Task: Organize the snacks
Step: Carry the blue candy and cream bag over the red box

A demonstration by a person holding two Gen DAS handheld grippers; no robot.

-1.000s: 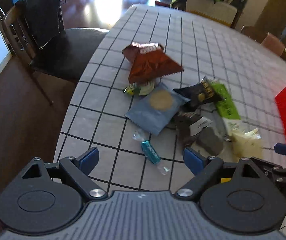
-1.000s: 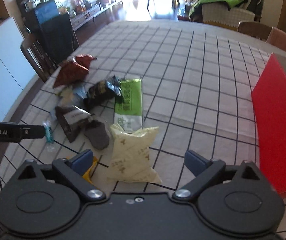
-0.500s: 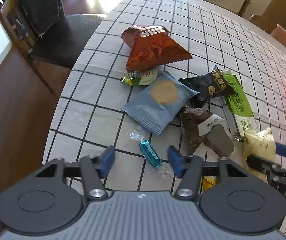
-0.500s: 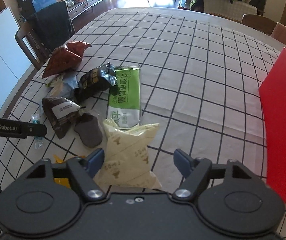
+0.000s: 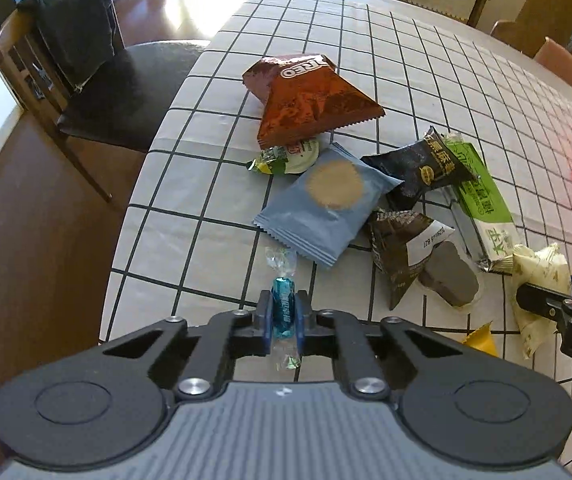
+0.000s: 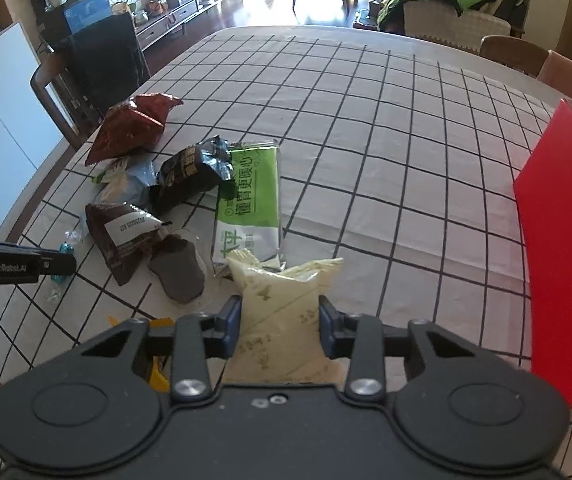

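The jaws of the left gripper had just closed on the small, light blue candy at its firm middle. The right gripper pinched the soft, crushable cream pouch mid-body on the counter.

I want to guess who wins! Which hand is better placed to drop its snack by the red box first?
Probably the right. The right gripper has just closed on the cream packet, and the red box stands on its side. The left gripper, pinching the blue candy, sits at the far side of the pile.
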